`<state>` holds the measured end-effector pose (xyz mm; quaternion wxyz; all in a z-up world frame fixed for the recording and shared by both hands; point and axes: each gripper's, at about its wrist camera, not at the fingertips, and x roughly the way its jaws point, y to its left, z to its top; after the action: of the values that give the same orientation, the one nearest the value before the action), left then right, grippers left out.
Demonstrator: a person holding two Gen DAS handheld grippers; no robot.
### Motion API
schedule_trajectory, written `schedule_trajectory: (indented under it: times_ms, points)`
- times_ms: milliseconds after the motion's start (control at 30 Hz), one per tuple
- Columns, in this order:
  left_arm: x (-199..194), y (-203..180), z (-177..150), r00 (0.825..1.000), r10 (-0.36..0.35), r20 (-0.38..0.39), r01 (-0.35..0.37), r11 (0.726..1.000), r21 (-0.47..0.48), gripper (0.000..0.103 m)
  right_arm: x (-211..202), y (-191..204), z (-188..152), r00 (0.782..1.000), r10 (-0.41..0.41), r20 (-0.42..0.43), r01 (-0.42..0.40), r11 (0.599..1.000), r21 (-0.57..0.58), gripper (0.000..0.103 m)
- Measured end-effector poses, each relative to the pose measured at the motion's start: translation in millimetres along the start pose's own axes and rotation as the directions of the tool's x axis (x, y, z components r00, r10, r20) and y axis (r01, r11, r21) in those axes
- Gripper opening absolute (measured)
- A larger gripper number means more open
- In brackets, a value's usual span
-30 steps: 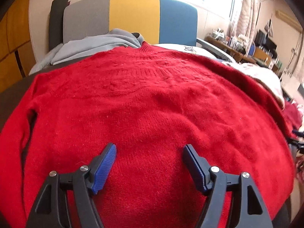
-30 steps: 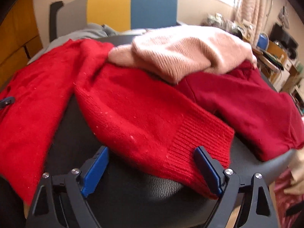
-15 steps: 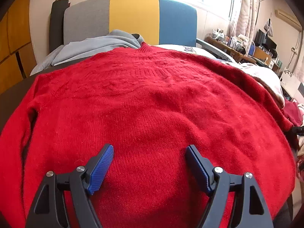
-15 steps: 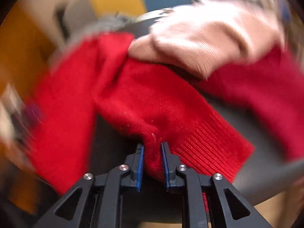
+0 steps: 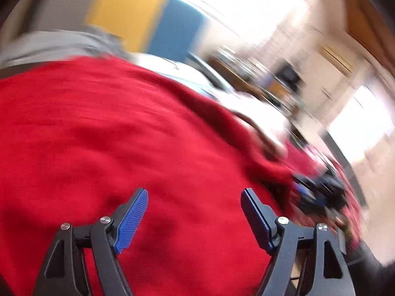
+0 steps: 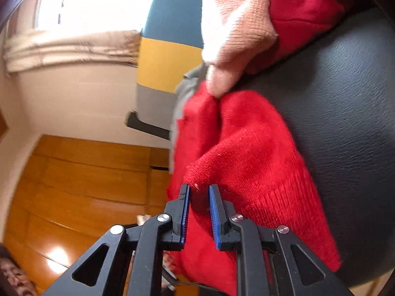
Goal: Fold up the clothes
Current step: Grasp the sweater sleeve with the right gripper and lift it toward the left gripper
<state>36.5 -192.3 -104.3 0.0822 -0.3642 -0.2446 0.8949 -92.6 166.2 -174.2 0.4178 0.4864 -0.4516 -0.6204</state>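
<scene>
Sweater (image 5: 138, 133), red knit, spread flat across black padded surface (image 6: 345, 98); body fills most of left wrist view, that view smeared by motion blur. Left gripper (image 5: 195, 218) above sweater body, blue pads (image 5: 132, 218) wide apart, nothing between them, no contact with knit discernible. Right gripper (image 6: 199, 213) clamped on sleeve (image 6: 246, 162) of same sweater: fold of red knit pinched between narrow-set pads near ribbed cuff, jaws having just closed on it. Right wrist view rolled strongly sideways; sleeve hanging bunched from pads toward sweater body. Pink knit garment (image 6: 237, 24) lying over sleeve's far end, touching it. Second, darker red garment (image 6: 308, 5) beside pink one on same padded surface. Grey cloth (image 5: 56, 44) past sweater collar, against headboard (image 5: 128, 17) with grey, yellow and blue panels. Wooden panelling (image 6: 81, 185) at side in right wrist view.
</scene>
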Motion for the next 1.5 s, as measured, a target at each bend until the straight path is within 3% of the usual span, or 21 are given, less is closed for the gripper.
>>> schedule_trajectory:
  times_ms: [100,267,300,333,367,533,667,767,833,867,1033,1133,1167,1233,1267,1367,1500]
  points:
    - [42.1,-61.4,-0.7,0.987,-0.107,-0.123,0.122,0.985,0.123,0.079,5.9,4.6,-5.3,0.999,-0.032,0.002,0.032,0.999,-0.027,0.018]
    - [94.3,-143.1,-7.7,0.966,-0.116,-0.232,0.191,0.924,0.331,0.079,-2.2,9.1,-1.9,0.998,-0.064,0.023,0.065,0.996,-0.067,0.023]
    - [104.2,-151.8,-9.5,0.960,-0.115,-0.254,0.201,0.916,0.346,0.079,-2.8,8.8,0.4,0.998,-0.065,0.026,0.067,0.995,-0.070,0.036]
    - [114.2,-160.2,-11.4,0.954,-0.114,-0.277,0.212,0.909,0.358,0.079,-4.0,8.3,2.7,0.997,-0.065,0.031,0.067,0.995,-0.073,0.057]
    - [124.2,-168.5,-13.2,0.948,-0.112,-0.299,0.224,0.902,0.370,0.079,-9.0,6.6,4.8,0.997,-0.057,0.043,0.060,0.995,-0.074,0.065]
    - [160.2,-175.1,-17.6,0.915,-0.136,-0.381,0.247,0.933,0.261,0.079,-30.8,2.5,10.5,0.993,-0.068,0.093,0.077,0.992,-0.099,0.070]
    - [168.0,-177.9,-19.5,0.910,-0.150,-0.387,0.245,0.947,0.209,0.079,-46.1,4.7,15.5,0.984,-0.122,0.127,0.139,0.981,-0.135,0.079]
    - [175.3,-180.5,-18.1,0.898,-0.181,-0.400,0.242,0.964,0.109,0.079,-51.9,5.9,16.2,0.977,-0.169,0.132,0.188,0.971,-0.147,0.085]
    - [179.0,-180.3,-17.4,0.894,-0.211,-0.396,0.246,0.968,0.039,0.079,-56.7,4.2,15.2,0.968,-0.214,0.132,0.231,0.963,-0.139,0.097]
    - [180.2,-182.1,-18.1,0.897,-0.211,-0.390,0.242,0.970,0.032,0.079,-58.8,3.4,14.7,0.964,-0.234,0.125,0.250,0.959,-0.134,0.097]
    - [187.2,-193.9,-21.8,0.912,-0.197,-0.359,0.218,0.976,0.018,0.079,-54.3,-11.0,8.4,0.995,-0.099,-0.013,0.099,0.995,0.012,0.103]
    - [193.7,-196.0,-19.7,0.918,-0.195,-0.345,0.200,0.979,-0.022,0.077,-47.8,-18.0,-1.7,0.998,-0.018,-0.054,0.022,0.997,0.075,0.103]
    - [195.5,-195.9,-18.7,0.920,-0.179,-0.349,0.183,0.983,-0.022,0.069,-46.6,-19.0,-4.9,0.998,-0.002,-0.059,0.007,0.996,0.086,0.103]
    - [198.9,-195.8,-16.4,0.922,-0.144,-0.359,0.147,0.989,-0.020,0.036,-47.0,-17.1,-9.3,0.998,-0.008,-0.067,0.013,0.997,0.082,0.103]
    - [199.9,-194.1,-16.1,0.918,-0.141,-0.370,0.142,0.990,-0.024,0.007,-50.8,-14.7,-10.1,0.998,-0.024,-0.056,0.028,0.997,0.069,0.103]
    - [198.8,-191.4,-12.6,0.910,-0.141,-0.390,0.144,0.989,-0.023,0.008,-71.7,-13.1,-8.4,0.999,-0.034,0.000,0.034,0.998,0.056,0.103]
    - [172.1,-199.1,16.3,0.927,-0.164,-0.337,0.193,0.980,0.052,0.007,-89.0,-11.1,-8.3,0.994,-0.090,0.064,0.088,0.996,0.031,0.103]
